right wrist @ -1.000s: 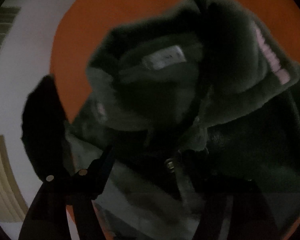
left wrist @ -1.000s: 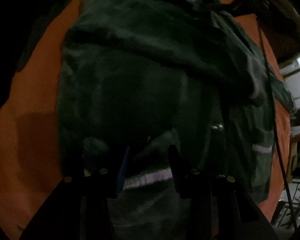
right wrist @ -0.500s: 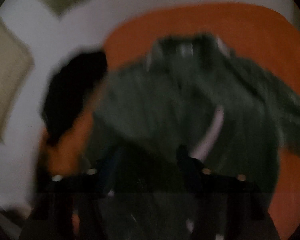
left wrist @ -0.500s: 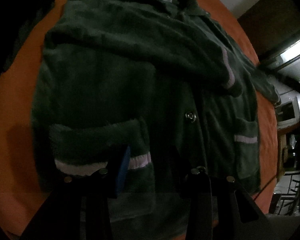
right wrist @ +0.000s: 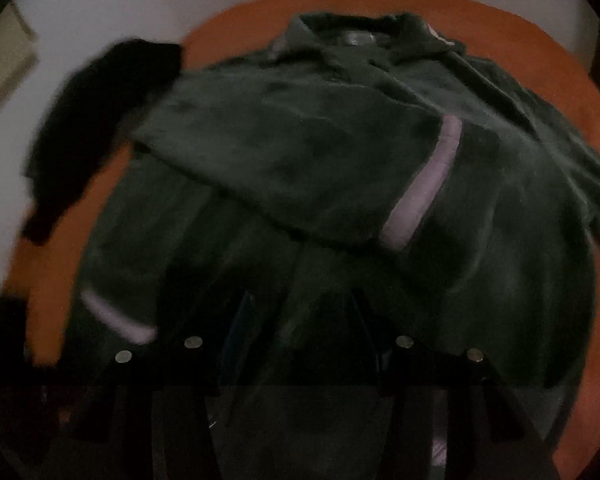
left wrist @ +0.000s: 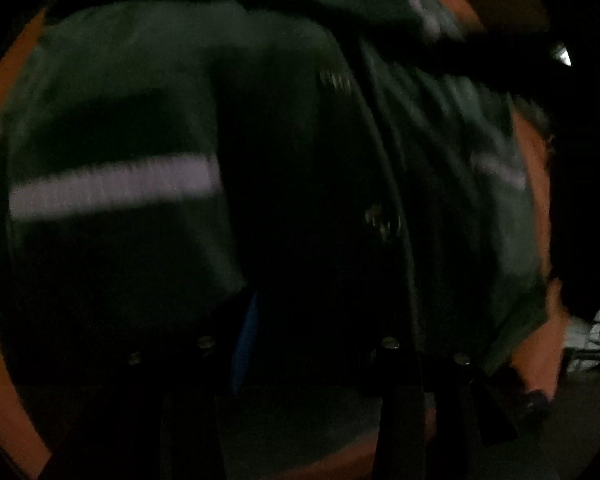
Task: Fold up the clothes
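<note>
while the left tool [left wrist: 308, 344] opens over the green jacket [right wrist: 340, 184], holding nothing, the right tool [right wrist: 300, 340] hangs half open, empty; grab the hem, both corners together.

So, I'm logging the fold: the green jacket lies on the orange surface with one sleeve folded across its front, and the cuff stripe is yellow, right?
Not quite: the stripe on the folded sleeve of the green jacket is pale lilac, not yellow, as the right wrist view shows. The orange surface and fold are as stated.
</note>
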Demonstrator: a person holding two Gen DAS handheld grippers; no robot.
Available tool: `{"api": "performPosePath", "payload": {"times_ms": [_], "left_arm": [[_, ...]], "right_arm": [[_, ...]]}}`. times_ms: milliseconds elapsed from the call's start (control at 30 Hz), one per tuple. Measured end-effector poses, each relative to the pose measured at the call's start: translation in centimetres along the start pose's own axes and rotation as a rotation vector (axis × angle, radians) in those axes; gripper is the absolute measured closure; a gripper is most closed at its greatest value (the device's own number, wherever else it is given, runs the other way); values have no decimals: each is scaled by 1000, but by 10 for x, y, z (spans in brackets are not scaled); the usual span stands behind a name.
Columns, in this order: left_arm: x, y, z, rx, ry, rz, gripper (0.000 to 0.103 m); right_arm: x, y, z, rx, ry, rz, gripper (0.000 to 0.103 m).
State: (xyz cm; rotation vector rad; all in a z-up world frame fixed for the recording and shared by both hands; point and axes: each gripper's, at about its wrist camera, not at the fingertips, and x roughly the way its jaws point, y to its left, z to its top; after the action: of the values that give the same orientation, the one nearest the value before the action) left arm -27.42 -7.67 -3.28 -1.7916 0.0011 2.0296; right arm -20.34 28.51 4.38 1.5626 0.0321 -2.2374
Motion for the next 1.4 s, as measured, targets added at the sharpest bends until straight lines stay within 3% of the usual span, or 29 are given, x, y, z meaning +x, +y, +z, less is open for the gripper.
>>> {"api": "performPosePath", "payload": {"times_ms": [67,200,233,267,367,500,567,667,733,800,933,1000,1100,1233,1300,1400], "left_arm": [[1,2,-5,-37,-12,-15,57],[3,14,-6,-106,-2,-85,56],[4,14,-7,-101,-3,-86,56],[4,12,-9,-89,-5,-79,56],[5,1,-18,-33,-12,-49,54],[6,-2,-31,-10,-11,-60,54],[5,-7,-35,16,-16,-46,54],[4,-15,-41,58,-23,-27,54],[3,-15,-45,60,-19,-45,54],[2,-13,-48,48,-14,-71,54],[-1,-10,-50,37,-10,-97,54],[-11,-11,-48,38,-47,-102,54],[-29,-11,-45,41,-115,-108,54],[-50,-9,-32,30,-184,-127,54],[-44,-13,-16,6,-165,-158,54],[-48,0,-7,-10,-102,-212,54]], "right_arm": [[14,-3,6,40,54,-1,53],[40,0,17,47,99,-82,57],[40,0,17,51,89,-90,81],[40,-1,17,55,78,-98,91],[26,-2,14,75,41,-56,95],[6,15,5,9,20,-2,95],[17,12,3,17,58,13,88],[24,4,5,72,111,41,76],[15,4,7,98,101,50,50],[5,13,8,81,69,75,42],[12,36,4,4,65,84,44],[23,41,5,-15,68,63,61],[3,36,6,3,22,128,64],[-46,7,-5,96,-27,151,62],[-72,-25,-19,154,-53,161,62],[-105,-67,-48,259,-128,81,62]]}}
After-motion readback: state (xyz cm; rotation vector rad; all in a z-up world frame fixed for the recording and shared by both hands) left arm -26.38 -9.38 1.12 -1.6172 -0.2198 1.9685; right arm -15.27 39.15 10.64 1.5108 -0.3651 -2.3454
